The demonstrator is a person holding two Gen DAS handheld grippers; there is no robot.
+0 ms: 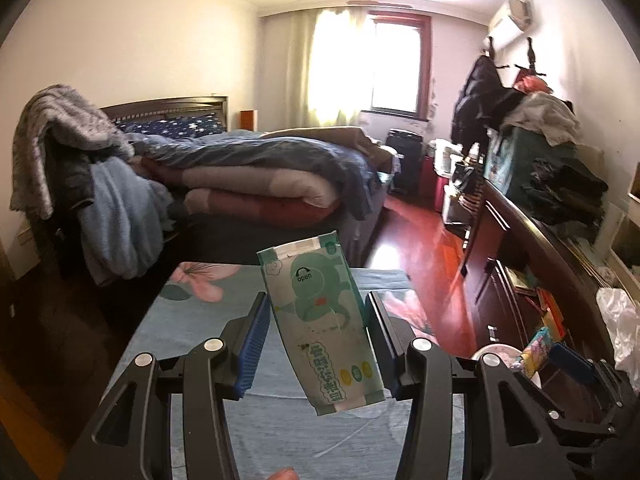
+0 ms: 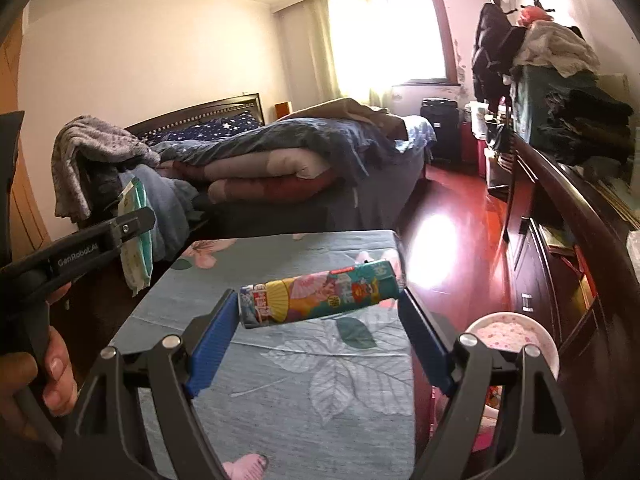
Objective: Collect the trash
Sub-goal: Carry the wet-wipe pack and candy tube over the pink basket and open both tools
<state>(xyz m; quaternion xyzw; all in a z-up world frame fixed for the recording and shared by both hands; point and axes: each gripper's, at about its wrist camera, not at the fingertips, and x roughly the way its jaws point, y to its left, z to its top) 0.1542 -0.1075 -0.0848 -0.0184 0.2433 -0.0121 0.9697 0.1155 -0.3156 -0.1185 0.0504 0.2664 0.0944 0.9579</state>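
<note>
Left gripper [image 1: 316,344] clamping green packet [image 1: 320,320], table edge [image 1: 384,270], open floor [image 1: 424,256]

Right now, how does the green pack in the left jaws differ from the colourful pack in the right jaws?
The green wipes pack is pale green with an "open" flap; the colourful pack is multicoloured with cartoon prints. The green wipes pack stands roughly upright and looks flat, while the colourful pack lies crosswise and looks rolled. Both are held clear above the floral cloth.
</note>
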